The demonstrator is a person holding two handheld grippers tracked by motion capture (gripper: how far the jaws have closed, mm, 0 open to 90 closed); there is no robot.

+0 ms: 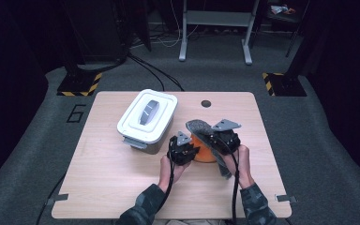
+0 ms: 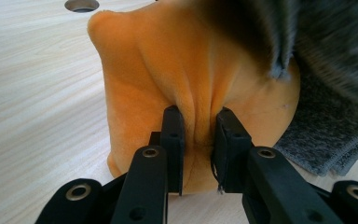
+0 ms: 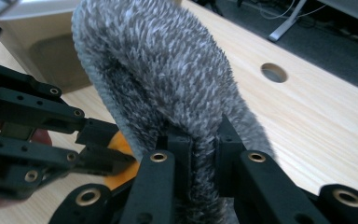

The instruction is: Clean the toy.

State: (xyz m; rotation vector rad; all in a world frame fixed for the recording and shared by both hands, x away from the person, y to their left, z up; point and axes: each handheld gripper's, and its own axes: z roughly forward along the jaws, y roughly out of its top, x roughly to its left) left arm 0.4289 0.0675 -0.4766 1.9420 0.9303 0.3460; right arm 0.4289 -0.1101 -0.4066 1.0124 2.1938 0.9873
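On the near half of the wooden table, seen from the high view, the two grippers meet over a small heap of cloth. The left gripper sits at the orange plush cloth, and the right gripper lifts the grey fuzzy cloth so that one end arches above the orange one while the other end trails down toward the person's right hand. Behind and to the left stands a white lidded storage box with a grey handle in its lid, near the cloths but apart from them.

The left gripper view gives what the high view cannot: the left gripper has its jaws drawn narrow and pinches a raised fold of the orange plush cloth, which puckers into creases between the pads. The grey fuzzy cloth drapes over the orange cloth's upper right and lies against the table beside it.

The right gripper view shows the right gripper clamped tight on the grey fuzzy cloth, whose shaggy pile stands up in a tall loop ahead of the jaws. The left gripper reaches in from the left there, with a sliver of orange below it. A round hole in the tabletop lies farther off.
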